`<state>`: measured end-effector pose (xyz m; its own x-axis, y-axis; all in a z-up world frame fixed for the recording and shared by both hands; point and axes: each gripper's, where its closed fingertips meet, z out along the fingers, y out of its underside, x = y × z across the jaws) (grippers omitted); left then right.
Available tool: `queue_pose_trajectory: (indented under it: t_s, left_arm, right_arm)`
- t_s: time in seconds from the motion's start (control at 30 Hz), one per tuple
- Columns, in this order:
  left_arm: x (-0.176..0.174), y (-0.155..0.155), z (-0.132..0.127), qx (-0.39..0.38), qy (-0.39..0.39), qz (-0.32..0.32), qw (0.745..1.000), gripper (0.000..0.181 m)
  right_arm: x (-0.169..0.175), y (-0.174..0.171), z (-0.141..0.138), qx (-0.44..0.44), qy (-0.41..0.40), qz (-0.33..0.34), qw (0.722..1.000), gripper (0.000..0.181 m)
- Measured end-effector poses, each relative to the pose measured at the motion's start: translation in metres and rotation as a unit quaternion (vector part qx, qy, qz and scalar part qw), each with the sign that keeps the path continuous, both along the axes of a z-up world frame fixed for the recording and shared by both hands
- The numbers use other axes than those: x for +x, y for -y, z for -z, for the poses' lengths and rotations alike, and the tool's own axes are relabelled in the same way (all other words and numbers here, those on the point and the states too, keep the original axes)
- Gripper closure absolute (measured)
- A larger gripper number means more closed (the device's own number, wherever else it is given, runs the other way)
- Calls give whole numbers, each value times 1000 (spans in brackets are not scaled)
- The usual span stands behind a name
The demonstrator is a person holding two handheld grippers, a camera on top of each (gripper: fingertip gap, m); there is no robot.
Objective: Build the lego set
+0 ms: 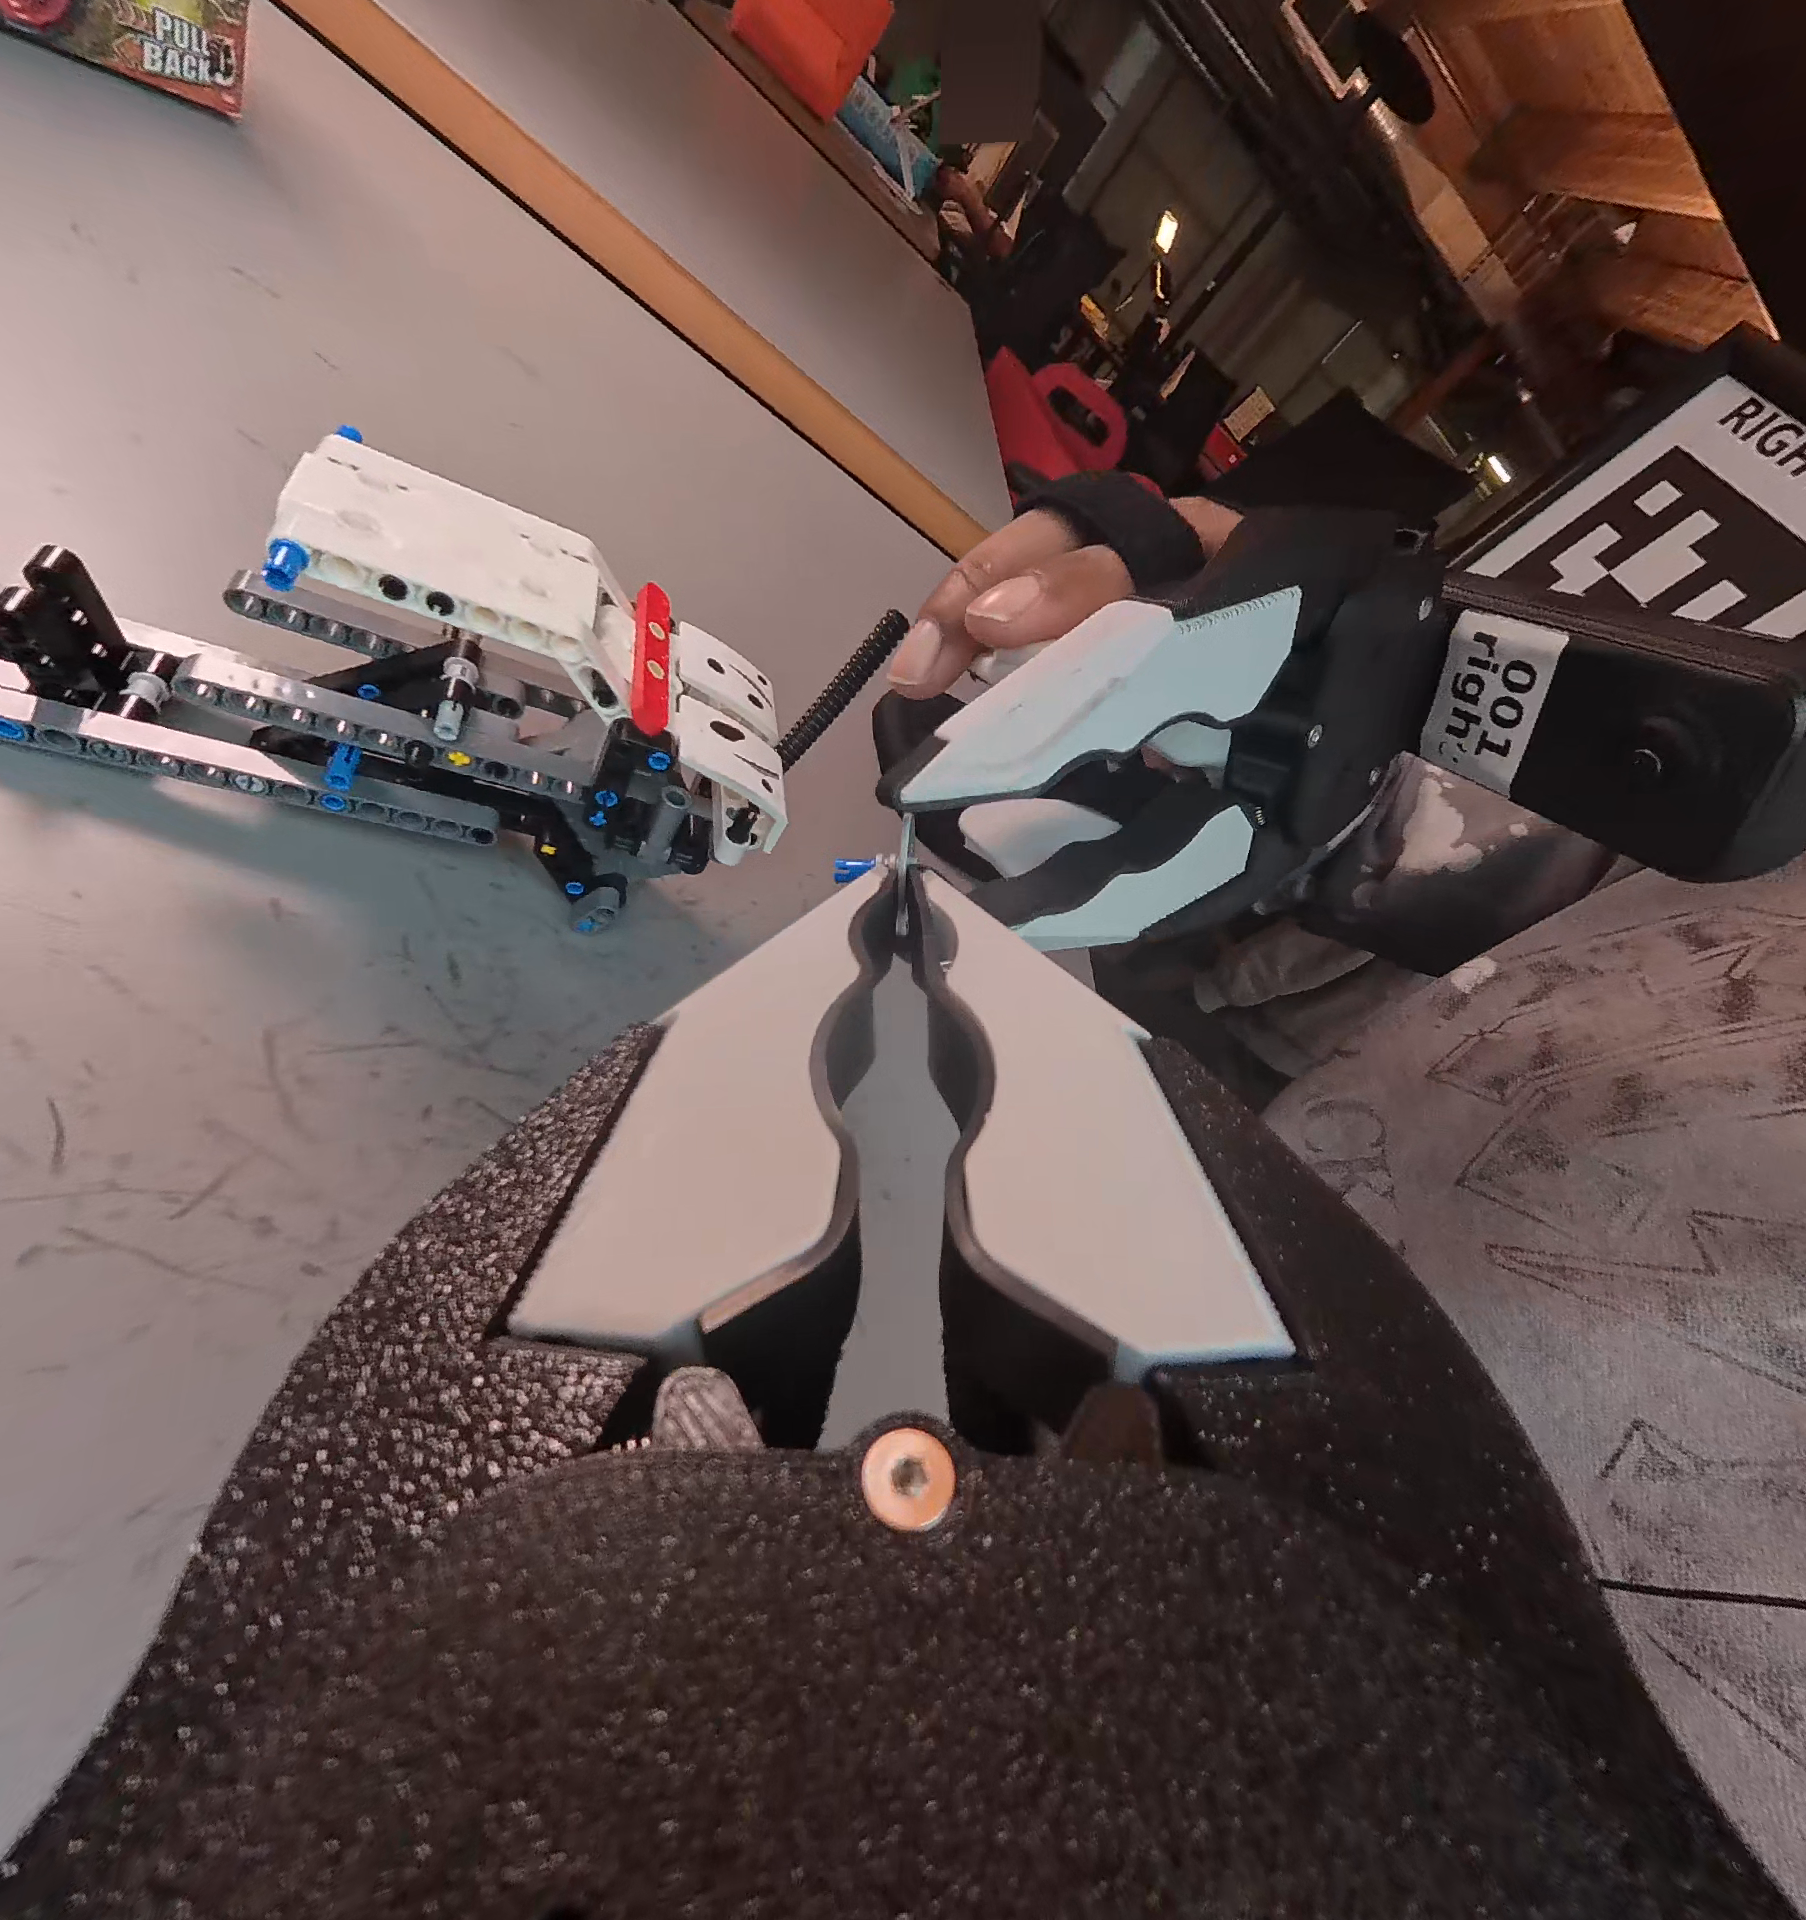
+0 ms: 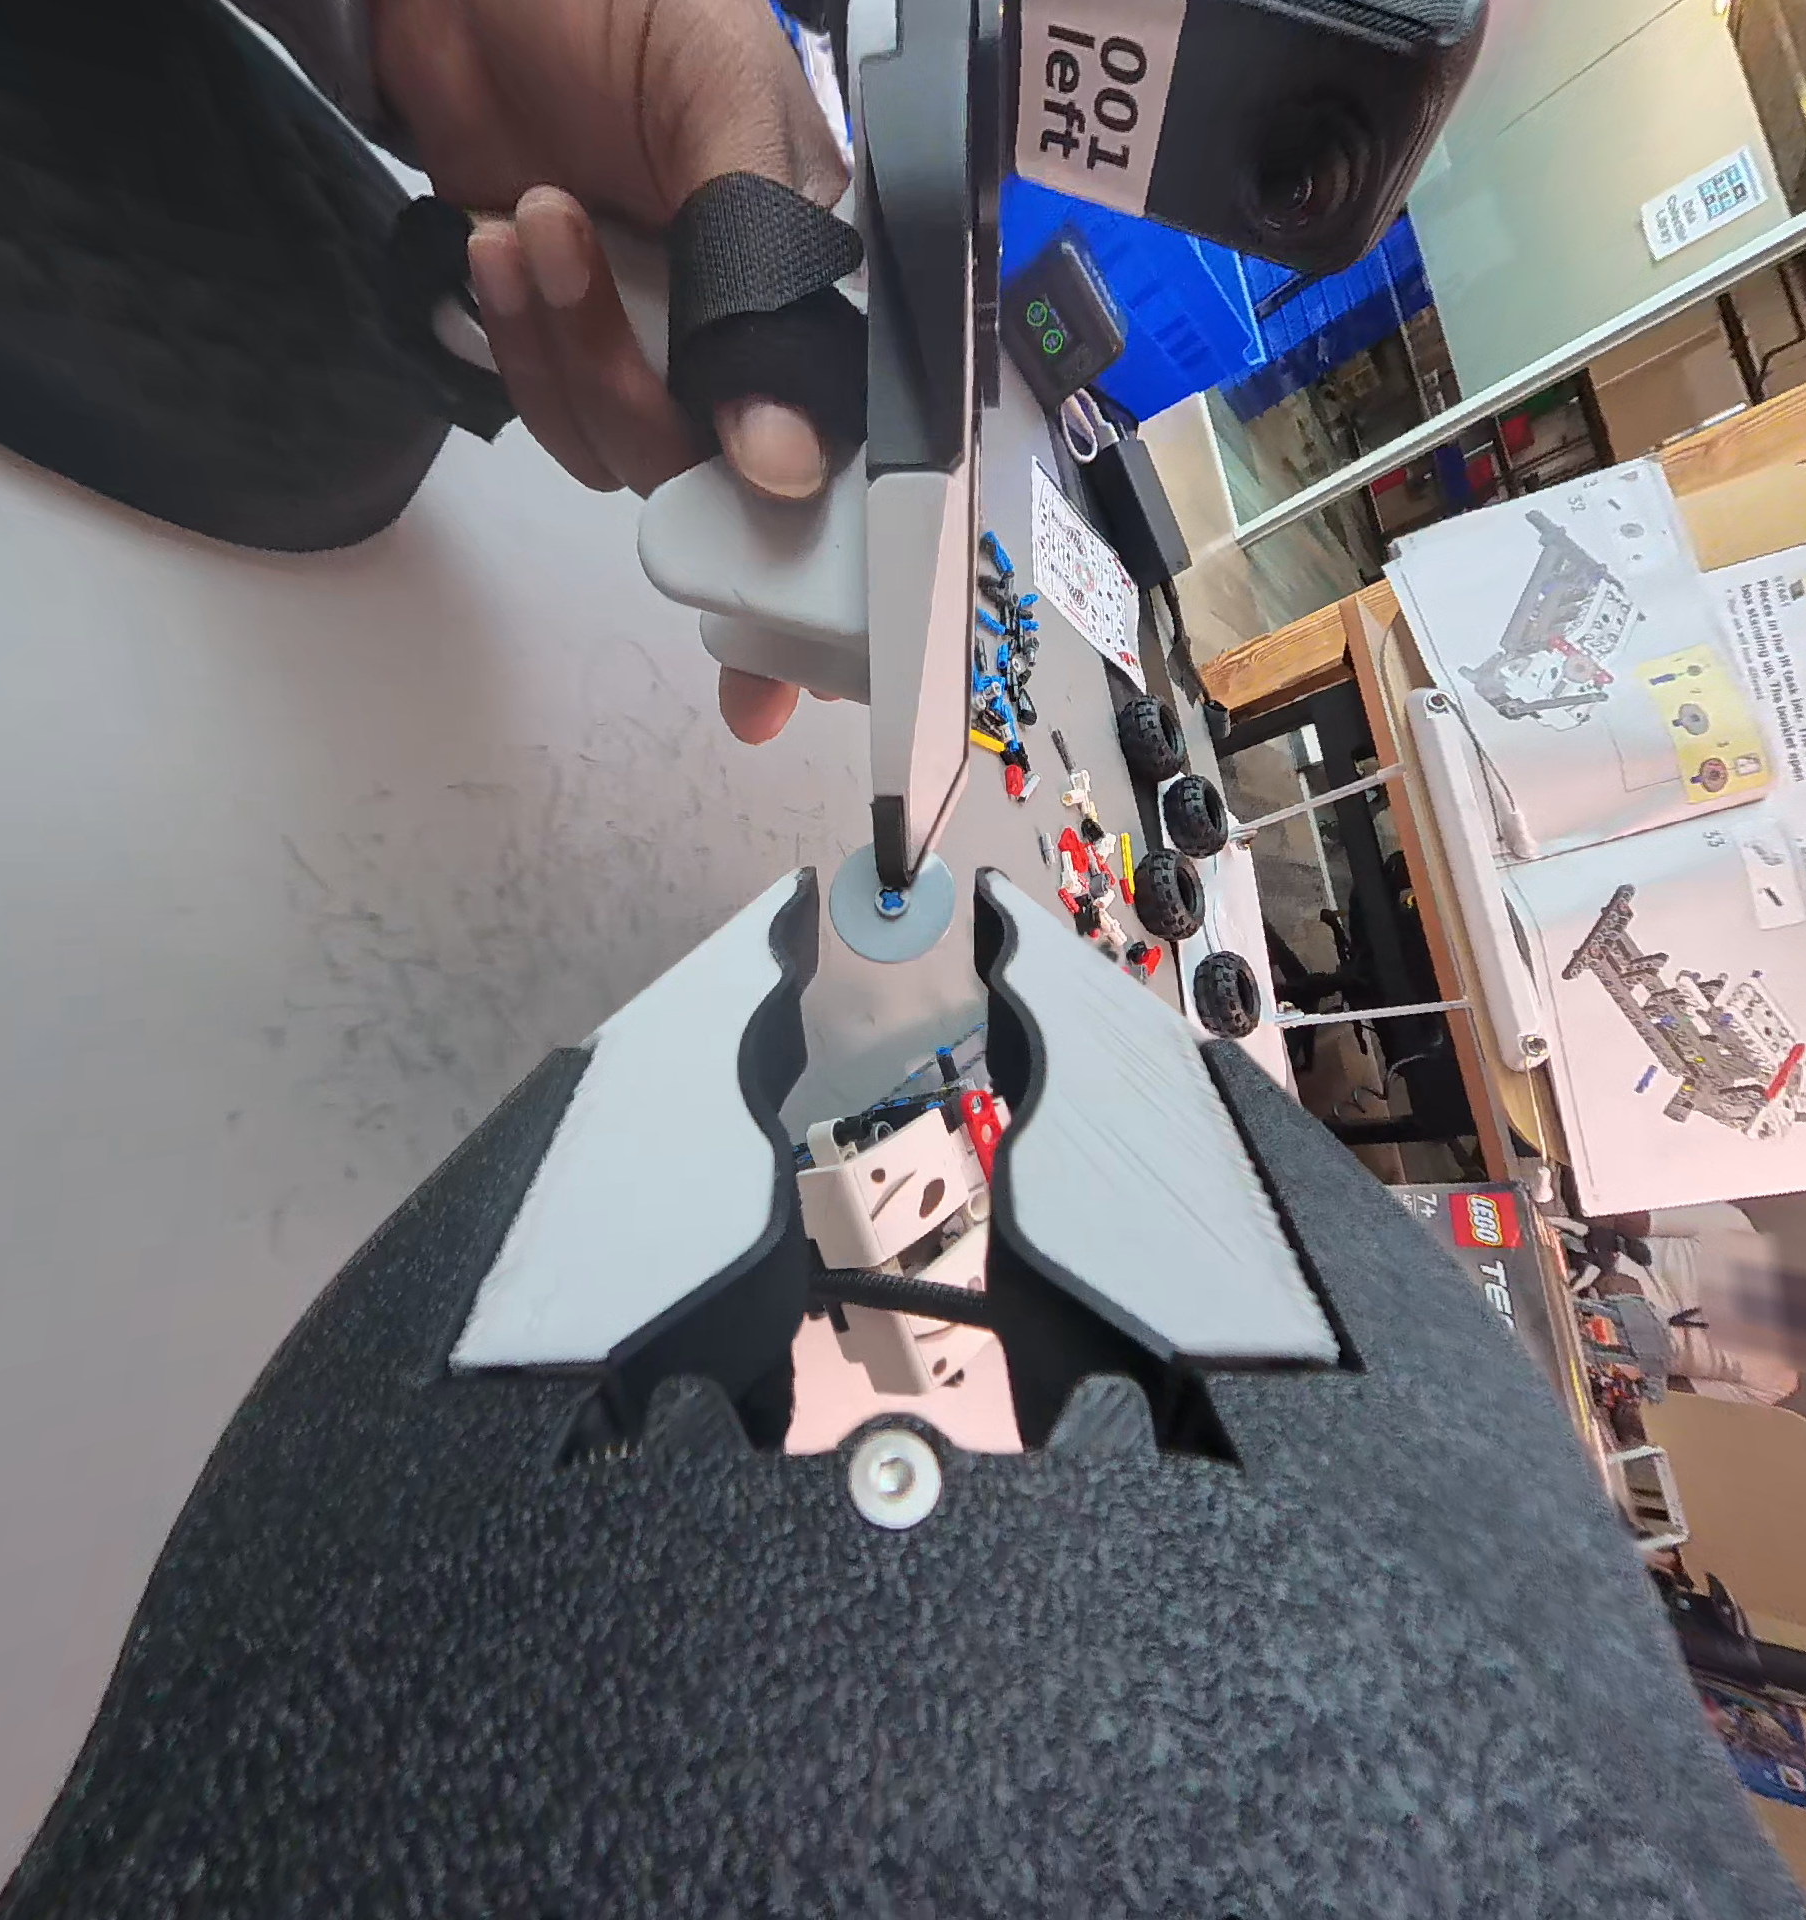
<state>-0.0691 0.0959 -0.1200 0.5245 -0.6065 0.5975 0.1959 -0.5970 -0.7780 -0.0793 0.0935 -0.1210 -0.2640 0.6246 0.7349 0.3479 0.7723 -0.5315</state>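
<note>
1. Left gripper [image 1: 904, 914]: fingers pressed together at the tips, pinching a thin grey disc [image 2: 891, 902] edge-on. In the right wrist view the disc shows face-on as a round grey plate with a blue cross-shaped axle end at its centre.
2. A small blue pin [image 1: 851, 863] projects sideways from the disc, just beyond the left fingertips.
3. Right gripper [image 2: 894, 904]: fingers spread, nothing between the pads. The disc sits in the gap just ahead of its fingertips; contact cannot be confirmed.
4. In the left wrist view the right gripper's fingers [image 1: 1065, 707] come in from the right, tips just beside the pinched disc. A person's hand [image 1: 992, 613] grips its handle.
5. Partly built lego vehicle [image 1: 442, 686]: on the grey table [image 1: 151, 1143], ahead and left of the left fingertips, apart from both grippers. White panels, grey and black beams, blue pins, one red beam upright at its near end.
6. A black ribbed rod [image 1: 845, 686] lies between the vehicle and the right gripper's fingers.
7. Beyond the right fingertips: loose small parts [image 2: 1008, 665] in blue, black and red, and four black tyres [image 2: 1174, 831] in a row.
8. Open instruction booklet [image 2: 1657, 831] on a stand, right of the right fingers; the set's box [image 2: 1501, 1257] stands below it.
</note>
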Motion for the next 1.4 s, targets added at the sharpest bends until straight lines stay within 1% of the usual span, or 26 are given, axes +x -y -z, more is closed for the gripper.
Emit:
queue_pose_trajectory:
  t_s: [0.07, 0.17, 0.23, 0.27, 0.3, 0.33, 0.4, 0.47, 0.5, 0.53, 0.6, 0.7, 0.8, 0.93, 1.03, 1.27, 1.33, 1.4]
  left_arm:
    - [0, -2, -1, -3, 5, -2, 1000, 181]
    - [1, -5, -6, -10, 19, -7, 1000, 181]
    - [0, -11, -18, 5, 43, -13, 999, 178]
    - [-3, -15, -26, 21, 52, -18, 998, 171]
    - [-9, -21, -31, 36, 45, -27, 998, 166]
    - [-16, -28, -30, 53, 11, -39, 998, 163]
    - [-31, -45, -11, 82, -100, -62, 990, 161]
    - [-30, -55, 15, 91, -186, -44, 977, 155]
    - [-27, -59, 29, 91, -219, -31, 971, 152]
    - [-21, -62, 40, 94, -244, -16, 965, 150]
    - [-8, -67, 54, 105, -269, 8, 957, 148]
    - [6, -70, 59, 126, -280, 31, 951, 145]
    - [10, -75, 58, 149, -282, 33, 947, 142]
    - [15, -78, 58, 165, -276, 42, 946, 144]
    - [17, -80, 57, 167, -275, 53, 945, 146]
    - [18, -84, 53, 148, -245, 71, 956, 148]
    - [19, -84, 54, 139, -235, 79, 959, 155]
    - [19, -85, 54, 129, -222, 83, 963, 155]
  right_arm:
    - [1, -3, 0, 11, 9, 2, 1000, 157]
    - [1, -5, -4, 22, 8, 3, 1000, 157]
    - [1, -11, -12, 19, 2, 3, 1000, 157]
    - [3, -16, -20, -7, 1, 5, 1000, 158]
    - [4, -24, -32, -48, -4, 8, 999, 158]
    - [6, -35, -42, -95, 0, 13, 995, 158]
    - [15, -56, -46, -166, 48, 14, 985, 158]
    - [20, -73, -40, -198, 86, 16, 976, 158]
    - [23, -74, -31, -218, 119, 9, 969, 158]
    - [23, -74, -24, -232, 134, 3, 963, 158]
    - [23, -78, -7, -242, 161, -1, 957, 158]
    - [23, -86, 8, -250, 172, 0, 953, 157]
    - [25, -89, 11, -267, 167, -6, 949, 157]
    - [26, -90, 16, -275, 160, -13, 948, 157]
    - [27, -92, 17, -294, 156, -16, 943, 158]
    - [28, -99, 19, -348, 138, -16, 927, 157]
    - [27, -102, 20, -361, 132, -12, 923, 158]
    - [28, -103, 21, -356, 132, -11, 925, 158]
